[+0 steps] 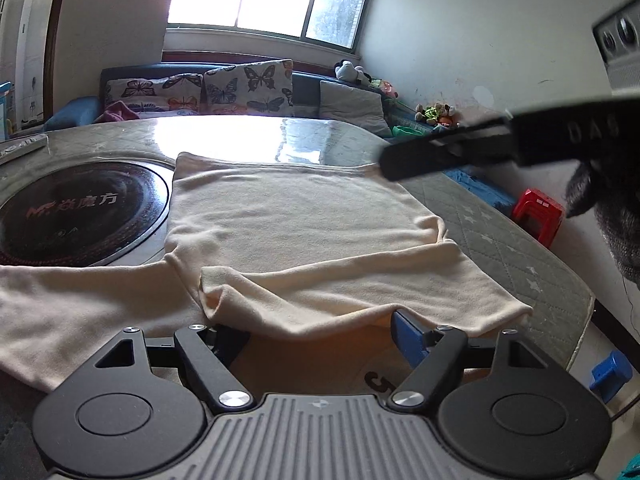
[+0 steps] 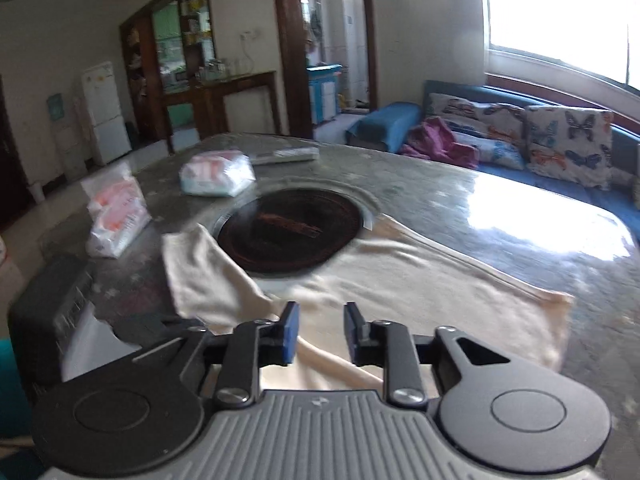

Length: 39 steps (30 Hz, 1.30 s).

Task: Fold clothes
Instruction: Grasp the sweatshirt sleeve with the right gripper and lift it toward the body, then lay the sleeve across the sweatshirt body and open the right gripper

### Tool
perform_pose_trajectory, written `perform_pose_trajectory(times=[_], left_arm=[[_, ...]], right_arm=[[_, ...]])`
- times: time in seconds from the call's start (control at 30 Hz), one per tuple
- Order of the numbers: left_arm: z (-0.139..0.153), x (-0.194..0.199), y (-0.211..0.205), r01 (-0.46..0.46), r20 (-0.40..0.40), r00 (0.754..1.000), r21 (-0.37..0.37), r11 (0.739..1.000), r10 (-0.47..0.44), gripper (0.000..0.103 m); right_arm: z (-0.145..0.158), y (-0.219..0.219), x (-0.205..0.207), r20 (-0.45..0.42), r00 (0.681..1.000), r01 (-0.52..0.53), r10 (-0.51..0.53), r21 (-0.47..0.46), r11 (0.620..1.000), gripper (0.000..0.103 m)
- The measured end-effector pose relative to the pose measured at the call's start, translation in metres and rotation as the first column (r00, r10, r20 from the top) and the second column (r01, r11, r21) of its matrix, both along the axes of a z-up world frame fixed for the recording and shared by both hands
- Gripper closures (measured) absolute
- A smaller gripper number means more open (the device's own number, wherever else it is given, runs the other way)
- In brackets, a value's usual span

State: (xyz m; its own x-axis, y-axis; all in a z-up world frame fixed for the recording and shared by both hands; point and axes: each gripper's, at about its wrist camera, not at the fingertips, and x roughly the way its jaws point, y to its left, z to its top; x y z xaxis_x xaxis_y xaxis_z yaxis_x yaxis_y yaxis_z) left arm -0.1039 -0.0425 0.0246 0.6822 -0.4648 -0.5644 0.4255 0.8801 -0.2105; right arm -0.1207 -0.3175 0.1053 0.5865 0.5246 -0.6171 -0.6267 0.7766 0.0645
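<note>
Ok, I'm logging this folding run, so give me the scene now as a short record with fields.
garment: cream shirt lying on the table, near part folded over
left sleeve: spread flat beside the black round plate
left hand-held gripper: open, fingers at the near fold edge, fabric draped over them
right hand-held gripper: open, above the shirt, holding nothing
also on table: two plastic packs, remote
</note>
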Motion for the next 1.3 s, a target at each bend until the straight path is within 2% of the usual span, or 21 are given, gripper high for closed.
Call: perform_pose_trajectory(times=[0.1,0.27,0.47,0.57,0.63,0.77,0.87,1.0,1.13,1.3], left_arm=[[0.0,-0.004,0.007,-0.002,-0.003,1.0,-0.01,1.0,0.002,0.024],[0.007,-0.004,0.021,-0.041,-0.009,0.999,-0.024,0.999,0.041,0.024],[0.021,-0.005,0.038,-0.125,0.039,0.991,0.002,0.992,0.125,0.026],[0.026,-0.005,0.041,-0.126,0.045,0.991,-0.006,0.992,0.126,0.031],[0.025,-0.003,0.036,-0.1,0.045,0.994,-0.006,0.995,0.1,0.038],[0.014,0.002,0.018,-0.051,0.018,0.999,0.014,0.999,0.051,0.048],[0.006,0.004,0.011,-0.044,0.002,0.999,0.031,0.999,0.044,0.05],[0.006,0.003,0.016,-0.049,0.006,0.999,0.028,0.998,0.049,0.05],[0.01,0.001,0.018,-0.059,0.018,0.998,0.036,0.998,0.059,0.05],[0.006,0.001,0.019,-0.099,0.025,0.995,0.086,0.991,0.097,0.05]], right_arm=[[-0.009,-0.028,-0.004,0.0,0.997,0.073,-0.073,-0.058,0.996,0.07],[-0.036,-0.08,-0.019,-0.067,0.976,0.196,-0.205,-0.128,0.972,0.068],[-0.065,-0.103,-0.031,-0.088,0.955,0.267,-0.284,-0.171,0.949,0.07],[-0.06,-0.105,-0.029,-0.053,0.955,0.282,-0.291,-0.133,0.95,0.07],[-0.057,-0.103,-0.025,-0.032,0.956,0.286,-0.291,-0.104,0.953,0.07],[-0.061,-0.085,-0.01,-0.017,0.971,0.237,-0.239,-0.081,0.968,0.07],[-0.068,-0.069,0.001,-0.01,0.981,0.19,-0.192,-0.081,0.978,0.07],[-0.079,-0.063,0.0,0.014,0.984,0.175,-0.175,-0.142,0.974,0.07],[-0.074,-0.063,-0.008,0.031,0.985,0.174,-0.171,-0.146,0.974,0.07],[-0.074,-0.052,-0.016,0.032,0.992,0.125,-0.121,-0.157,0.98,0.069]])
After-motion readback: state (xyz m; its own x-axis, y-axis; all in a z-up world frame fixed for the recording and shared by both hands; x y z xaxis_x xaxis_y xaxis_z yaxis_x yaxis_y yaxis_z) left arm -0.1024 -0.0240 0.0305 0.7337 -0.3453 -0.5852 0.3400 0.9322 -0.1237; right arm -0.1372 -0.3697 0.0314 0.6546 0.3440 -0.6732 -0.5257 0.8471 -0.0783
